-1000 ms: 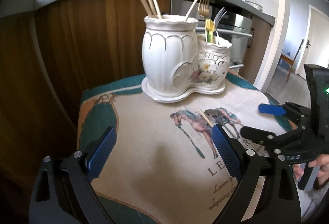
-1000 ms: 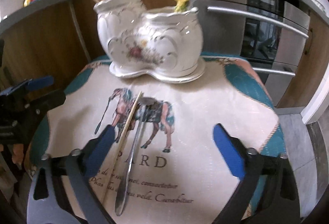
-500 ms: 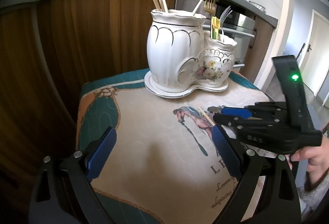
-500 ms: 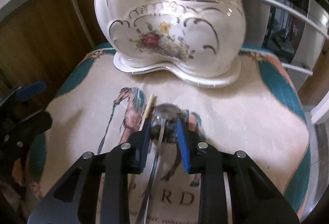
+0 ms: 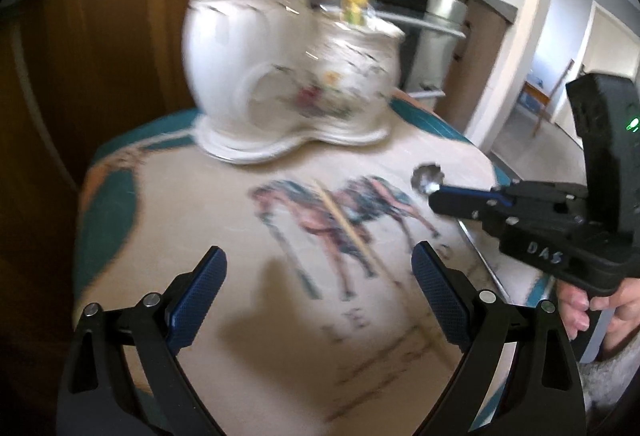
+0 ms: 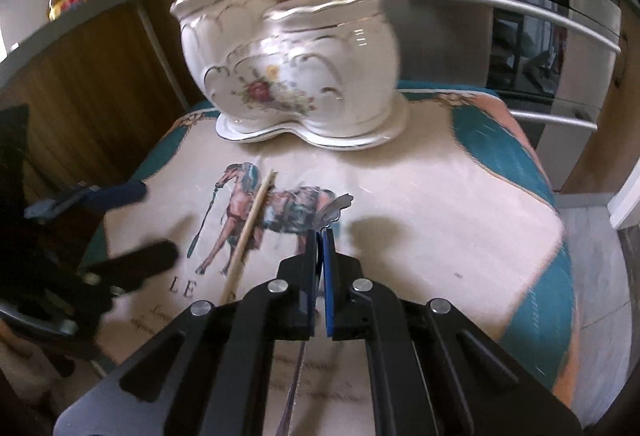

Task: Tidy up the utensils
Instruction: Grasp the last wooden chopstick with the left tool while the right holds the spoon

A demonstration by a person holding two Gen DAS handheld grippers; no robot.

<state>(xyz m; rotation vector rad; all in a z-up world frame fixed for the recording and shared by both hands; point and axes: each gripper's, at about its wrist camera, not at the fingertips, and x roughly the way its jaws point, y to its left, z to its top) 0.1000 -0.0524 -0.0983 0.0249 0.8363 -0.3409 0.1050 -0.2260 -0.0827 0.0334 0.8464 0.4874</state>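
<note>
Two hand-held grippers: right (image 6: 319, 236) pinches spoon (image 5: 427, 181) (bowl forward); left (image 5: 318, 268) spread.

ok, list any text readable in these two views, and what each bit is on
"DAS": pale handwritten letters on the black body of the right tool, seen in the left wrist view.
"LE": dark printed capitals on the beige horse-print cloth, right wrist view, just left of the loose wooden chopstick; the rest of the word is hidden.
Cursive lines below that on the cloth: too blurred to read.
White floral ceramic utensil holder: no lettering visible.
</note>
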